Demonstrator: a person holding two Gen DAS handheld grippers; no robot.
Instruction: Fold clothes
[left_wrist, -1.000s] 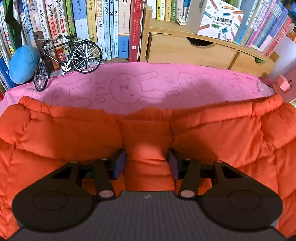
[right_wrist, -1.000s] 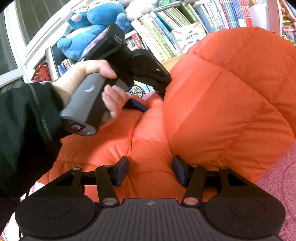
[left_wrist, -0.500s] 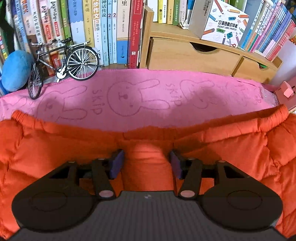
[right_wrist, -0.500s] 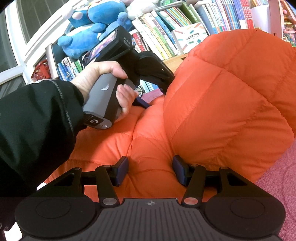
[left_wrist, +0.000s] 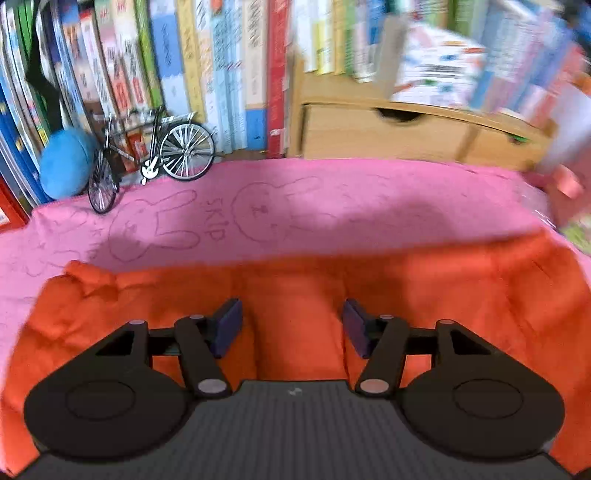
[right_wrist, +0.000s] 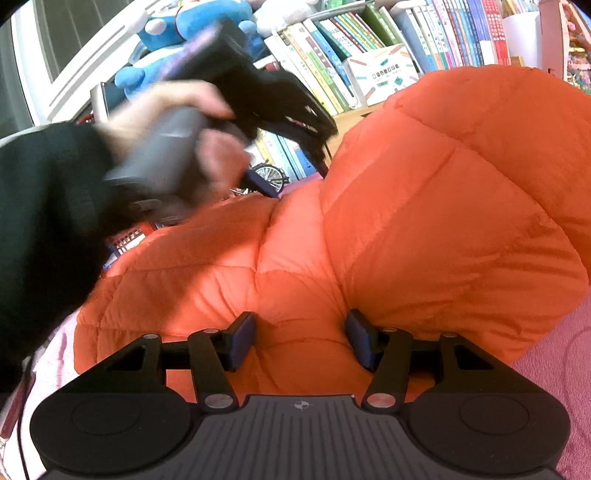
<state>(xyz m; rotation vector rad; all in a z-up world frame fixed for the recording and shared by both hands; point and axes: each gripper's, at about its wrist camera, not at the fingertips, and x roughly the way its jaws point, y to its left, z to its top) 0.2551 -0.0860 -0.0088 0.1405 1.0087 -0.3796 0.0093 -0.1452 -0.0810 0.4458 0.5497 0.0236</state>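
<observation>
Bookshelves (left_wrist: 207, 66) behind pink bunny-print cloth (left_wrist: 332, 206)

Orange quilted puffer jacket (left_wrist: 443, 295), puffy stitched panels, lying spread on the pink bunny-print cloth (left_wrist: 332, 206) over the counter. Its far edge runs roughly straight across the cloth, left corner slightly crumpled. In the right wrist view the jacket (right_wrist: 424, 221) has one large section raised and bulging up on the right; the lower, flatter part lies to the left.
</observation>
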